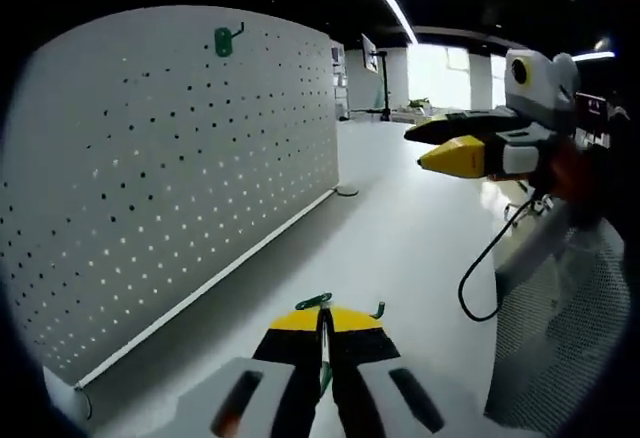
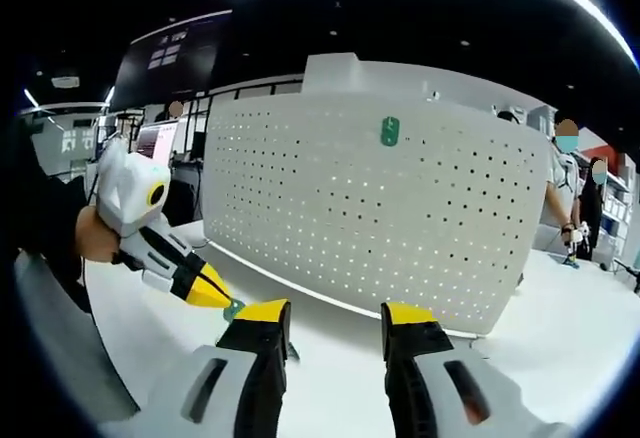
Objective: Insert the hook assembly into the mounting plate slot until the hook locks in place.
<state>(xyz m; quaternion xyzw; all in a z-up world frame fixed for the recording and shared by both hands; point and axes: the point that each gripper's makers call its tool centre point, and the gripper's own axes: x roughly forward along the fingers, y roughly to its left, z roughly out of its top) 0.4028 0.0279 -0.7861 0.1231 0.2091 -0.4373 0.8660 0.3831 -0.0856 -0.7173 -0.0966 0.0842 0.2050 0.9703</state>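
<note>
Gripping one green hook (image 1: 322, 303), left gripper (image 1: 324, 320) clamped; right gripper (image 2: 335, 316) spread, empty; one pegboard (image 2: 380, 218).

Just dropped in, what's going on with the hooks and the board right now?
A person holds a gripper in each hand at a white table. The left gripper is shut on a green hook, not yet at the upright pegboard. Another green hook already hangs near the board's top. The right gripper is open and empty, facing the board.
</note>
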